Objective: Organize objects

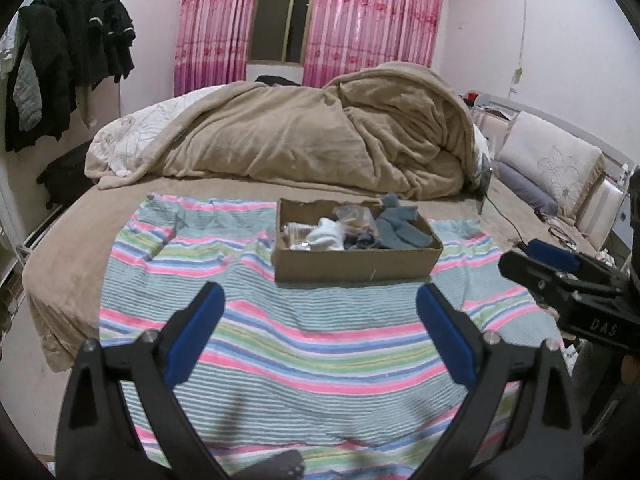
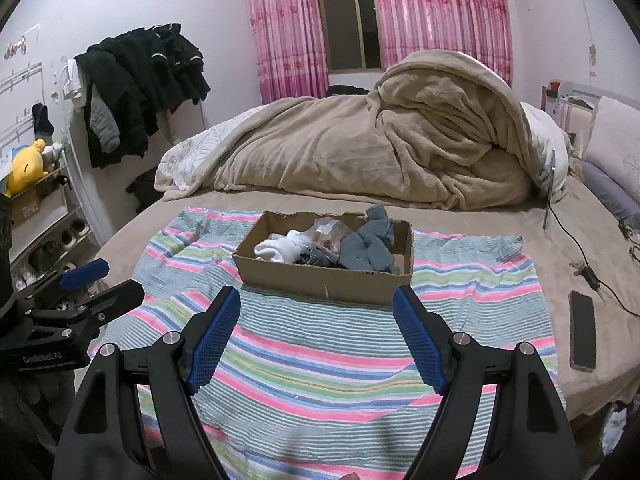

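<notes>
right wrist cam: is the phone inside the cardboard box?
No. The phone lies on the bare bed, right of the striped cloth; the box holds socks and a clear bag.

left tool (image 1: 320, 320) open, empty | cardboard box (image 1: 356, 268) ahead on striped cloth (image 1: 280, 344)

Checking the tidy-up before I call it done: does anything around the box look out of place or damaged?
One grey sock pokes up over the far rim of the brown cardboard box instead of lying inside. That far rim is torn and ragged. A dark phone lies loose on the bed, off the striped cloth.
</notes>
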Tool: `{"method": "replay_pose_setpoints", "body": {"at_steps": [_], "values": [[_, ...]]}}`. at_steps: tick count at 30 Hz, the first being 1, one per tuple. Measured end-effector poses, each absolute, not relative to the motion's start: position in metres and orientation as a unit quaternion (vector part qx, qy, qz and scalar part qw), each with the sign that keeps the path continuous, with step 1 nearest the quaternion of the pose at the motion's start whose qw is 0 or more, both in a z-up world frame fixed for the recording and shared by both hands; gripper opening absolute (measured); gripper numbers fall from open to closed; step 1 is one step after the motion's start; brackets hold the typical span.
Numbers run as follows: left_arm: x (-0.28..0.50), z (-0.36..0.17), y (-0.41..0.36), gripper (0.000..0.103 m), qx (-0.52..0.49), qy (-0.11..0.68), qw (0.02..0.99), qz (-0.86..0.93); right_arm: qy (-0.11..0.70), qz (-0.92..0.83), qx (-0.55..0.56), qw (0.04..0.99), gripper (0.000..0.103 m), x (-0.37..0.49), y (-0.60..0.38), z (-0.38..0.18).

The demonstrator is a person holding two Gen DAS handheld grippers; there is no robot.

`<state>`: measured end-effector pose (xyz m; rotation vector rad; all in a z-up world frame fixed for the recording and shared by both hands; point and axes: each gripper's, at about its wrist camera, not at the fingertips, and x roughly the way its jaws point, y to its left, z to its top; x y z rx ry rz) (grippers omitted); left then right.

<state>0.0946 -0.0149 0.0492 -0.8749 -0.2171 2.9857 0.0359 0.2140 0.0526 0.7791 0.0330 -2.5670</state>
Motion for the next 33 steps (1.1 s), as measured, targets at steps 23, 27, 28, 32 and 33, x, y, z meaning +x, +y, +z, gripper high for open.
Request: {"method": "replay_pose_setpoints", "body": {"at_steps": [23,27,28,32,33], "values": [[0.093,0.049,-0.011,0.098,-0.268,-0.051,0.024,0.962,0.020,-0.928,0.293,0.227,0.081,0.032,0.209,0.047],[0.088,0.045,-0.010,0.098,-0.273,-0.050,0.025,0.960,0.021,-0.927,0.297,0.228,0.081,0.026,0.206,0.043],[0.086,0.044,-0.010,0.098,-0.274,-0.050,0.026,0.960,0.021,-0.926,0.298,0.229,0.081,0.024,0.206,0.042],[0.078,0.040,-0.009,0.098,-0.280,-0.049,0.028,0.958,0.023,-0.925,0.304,0.229,0.081,0.017,0.205,0.036],[0.077,0.039,-0.009,0.098,-0.281,-0.049,0.029,0.958,0.023,-0.924,0.305,0.229,0.081,0.015,0.204,0.034]]}}
